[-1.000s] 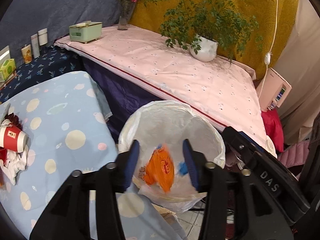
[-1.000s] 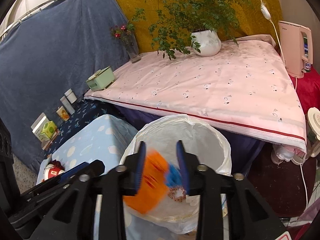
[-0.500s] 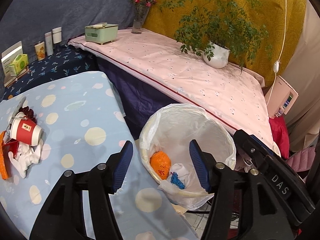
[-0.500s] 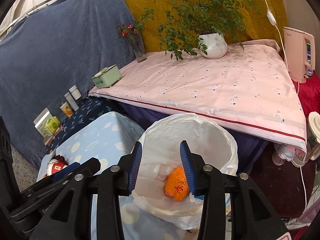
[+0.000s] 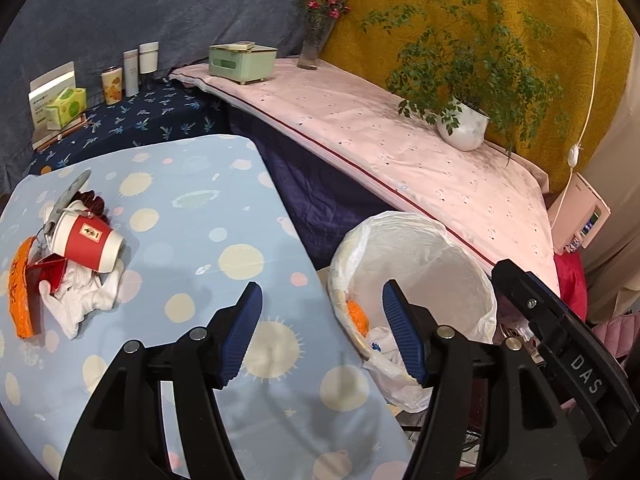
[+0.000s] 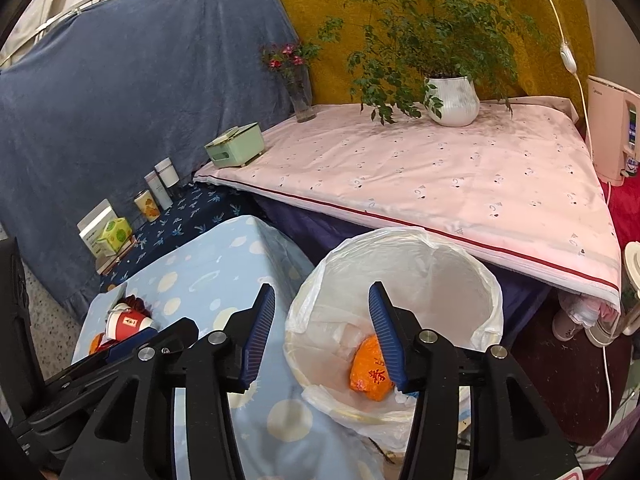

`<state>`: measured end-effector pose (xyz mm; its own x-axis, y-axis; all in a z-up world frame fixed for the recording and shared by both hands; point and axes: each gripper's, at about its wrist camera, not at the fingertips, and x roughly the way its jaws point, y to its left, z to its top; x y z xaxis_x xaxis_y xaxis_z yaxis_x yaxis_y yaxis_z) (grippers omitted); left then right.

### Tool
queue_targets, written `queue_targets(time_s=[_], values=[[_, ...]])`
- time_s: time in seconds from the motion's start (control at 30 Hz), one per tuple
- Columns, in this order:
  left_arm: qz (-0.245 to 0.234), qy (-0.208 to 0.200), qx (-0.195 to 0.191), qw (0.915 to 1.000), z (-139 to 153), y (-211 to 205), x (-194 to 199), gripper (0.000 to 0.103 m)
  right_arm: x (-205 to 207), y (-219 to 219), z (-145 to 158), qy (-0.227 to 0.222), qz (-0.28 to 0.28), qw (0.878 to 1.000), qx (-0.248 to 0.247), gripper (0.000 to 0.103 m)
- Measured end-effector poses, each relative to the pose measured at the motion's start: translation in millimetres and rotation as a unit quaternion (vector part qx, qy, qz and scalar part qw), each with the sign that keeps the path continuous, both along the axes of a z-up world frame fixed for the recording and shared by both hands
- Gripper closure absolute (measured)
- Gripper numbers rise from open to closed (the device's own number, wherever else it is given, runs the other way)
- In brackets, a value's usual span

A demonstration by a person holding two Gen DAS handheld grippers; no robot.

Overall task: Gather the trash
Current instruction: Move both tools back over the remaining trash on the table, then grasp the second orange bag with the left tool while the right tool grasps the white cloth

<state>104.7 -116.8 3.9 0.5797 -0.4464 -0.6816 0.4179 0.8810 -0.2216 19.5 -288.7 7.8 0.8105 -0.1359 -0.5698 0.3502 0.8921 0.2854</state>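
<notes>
A bin lined with a white plastic bag (image 5: 416, 256) (image 6: 400, 280) stands beside the light blue spotted table (image 5: 200, 208) (image 6: 224, 264). An orange wrapper (image 6: 370, 370) (image 5: 357, 314) lies at its bottom with white and blue scraps. On the table's left end lies a pile of trash: a tipped red paper cup (image 5: 88, 242) (image 6: 128, 324), white crumpled tissue (image 5: 86, 300) and an orange packet (image 5: 22, 288). My left gripper (image 5: 322, 334) hangs over the table edge, its jaws opening, nothing between them. My right gripper (image 6: 322, 334) hovers at the bin's rim, jaws also opening and empty.
Behind the bin runs a pink-covered bench (image 5: 380, 136) with a potted plant (image 6: 452, 96), a green box (image 5: 242, 62) and a flower vase (image 6: 300, 92). Cans and boxes (image 5: 60, 100) stand on a dark blue surface at the left. A pink appliance (image 6: 612, 132) stands at the right.
The orange wrapper left the right gripper's jaws and dropped into the bin. Both grippers opened wider. The left gripper swung left, bringing the table's trash pile into fuller view.
</notes>
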Motion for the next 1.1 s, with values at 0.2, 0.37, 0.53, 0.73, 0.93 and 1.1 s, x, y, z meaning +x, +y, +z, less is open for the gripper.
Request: queue_targets(time_s=[0.2, 0.37, 0.53, 0.73, 0.93, 1.1], values=[[0.03, 0.002, -0.003, 0.9995, -6.0, 25.0, 4.9, 0.031, 4.0, 16.6, -0.5, 0.003, 0.014, 1.0, -0.004, 0.049], [0.057, 0.012, -0.006, 0.9983, -12.6, 49.7, 11.6, 0.031, 9.9, 32.0, -2.1, 0.007, 0.029, 1.0, -0.006, 0.048], [0.084, 0.019, -0.008, 0.9963, -18.7, 76.8, 17.5, 0.031, 17.2, 49.6, -3.8, 0.012, 0.045, 0.999, -0.008, 0.048], [0.109, 0.022, -0.011, 0.9937, -22.4, 104.5, 22.7, 0.031, 25.1, 72.8, -7.5, 0.018, 0.064, 0.998, -0.008, 0.048], [0.141, 0.023, -0.009, 0.9897, -28.3, 137.5, 27.1, 0.026, 35.5, 101.1, -12.9, 0.029, 0.088, 0.996, -0.012, 0.048], [0.164, 0.028, -0.006, 0.986, -37.2, 168.2, 31.3, 0.024, 45.1, 126.8, -18.4, 0.04, 0.108, 0.993, -0.016, 0.048]])
